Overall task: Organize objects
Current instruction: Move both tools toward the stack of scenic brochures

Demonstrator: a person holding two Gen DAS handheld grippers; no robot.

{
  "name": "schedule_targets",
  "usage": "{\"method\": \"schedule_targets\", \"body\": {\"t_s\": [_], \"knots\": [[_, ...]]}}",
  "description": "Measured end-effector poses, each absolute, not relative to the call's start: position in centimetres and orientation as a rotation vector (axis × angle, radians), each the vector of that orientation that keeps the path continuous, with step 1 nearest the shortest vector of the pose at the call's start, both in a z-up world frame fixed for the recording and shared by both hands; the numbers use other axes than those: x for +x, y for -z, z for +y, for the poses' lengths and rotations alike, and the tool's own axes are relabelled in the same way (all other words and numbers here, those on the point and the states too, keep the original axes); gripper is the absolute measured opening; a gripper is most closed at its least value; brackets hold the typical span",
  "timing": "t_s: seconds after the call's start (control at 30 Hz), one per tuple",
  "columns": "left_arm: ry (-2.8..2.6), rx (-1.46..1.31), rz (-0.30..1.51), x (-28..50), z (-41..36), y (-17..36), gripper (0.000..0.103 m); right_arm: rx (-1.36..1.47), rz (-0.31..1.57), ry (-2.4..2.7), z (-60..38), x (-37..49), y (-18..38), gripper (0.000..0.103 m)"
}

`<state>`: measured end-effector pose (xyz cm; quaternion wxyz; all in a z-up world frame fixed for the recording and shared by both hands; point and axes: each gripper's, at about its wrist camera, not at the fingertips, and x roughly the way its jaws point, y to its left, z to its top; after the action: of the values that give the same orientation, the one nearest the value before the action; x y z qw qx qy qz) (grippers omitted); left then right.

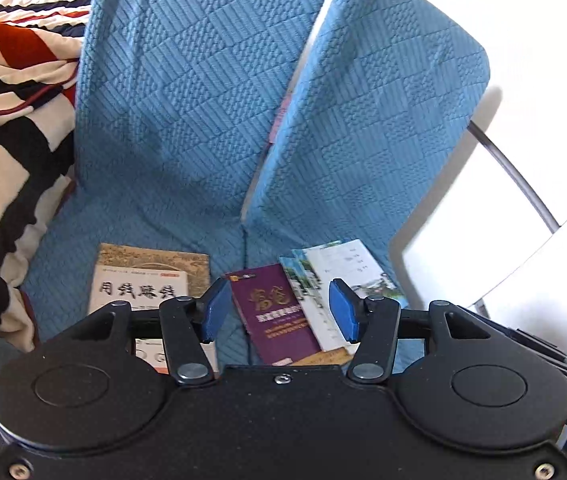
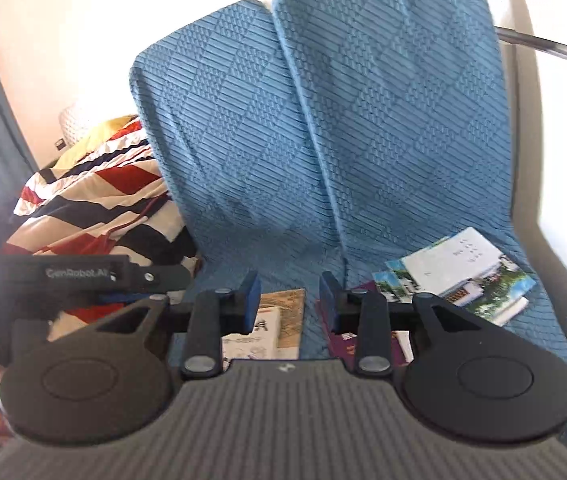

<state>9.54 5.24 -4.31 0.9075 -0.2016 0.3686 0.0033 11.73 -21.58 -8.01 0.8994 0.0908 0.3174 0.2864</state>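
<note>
Left gripper (image 1: 279,310): we are holding it wide open, empty, over the purple book (image 1: 273,312).
Right gripper (image 2: 289,300): we are keeping it parted, gripping nothing.
Sofa (image 1: 171,120): carrying the books.

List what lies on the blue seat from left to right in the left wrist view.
Striped blanket at the seat's left edge → tan-and-white book → purple book → landscape-photo booklets, fanned out and partly covered by the purple book.
</note>
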Motion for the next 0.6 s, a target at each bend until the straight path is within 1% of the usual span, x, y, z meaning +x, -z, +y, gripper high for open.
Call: {"method": "schedule_targets", "body": {"t_s": [0.13,0.2,0.43,0.5,0.6], "knots": [[0.006,-0.397,0.765,9.5,3.7,4.1,0.057,0.192,0.664,-0.559,-23.0,11.5,8.1,0.036],[0.015,-0.4,0.764,9.5,3.2,3.9,0.064,0.19,0.673,-0.532,-23.8,11.2,8.2,0.037],[0.053,-0.387,0.758,9.4,0.5,3.5,0.072,0.203,0.683,-0.471,-26.2,10.3,8.5,0.037],[0.07,-0.381,0.758,9.5,-0.4,3.4,0.076,0.212,0.688,-0.458,-26.8,10.2,8.7,0.037],[0.092,-0.361,0.758,9.8,-2.0,3.2,0.078,0.213,0.683,-0.436,-27.9,9.8,8.8,0.037]]}}
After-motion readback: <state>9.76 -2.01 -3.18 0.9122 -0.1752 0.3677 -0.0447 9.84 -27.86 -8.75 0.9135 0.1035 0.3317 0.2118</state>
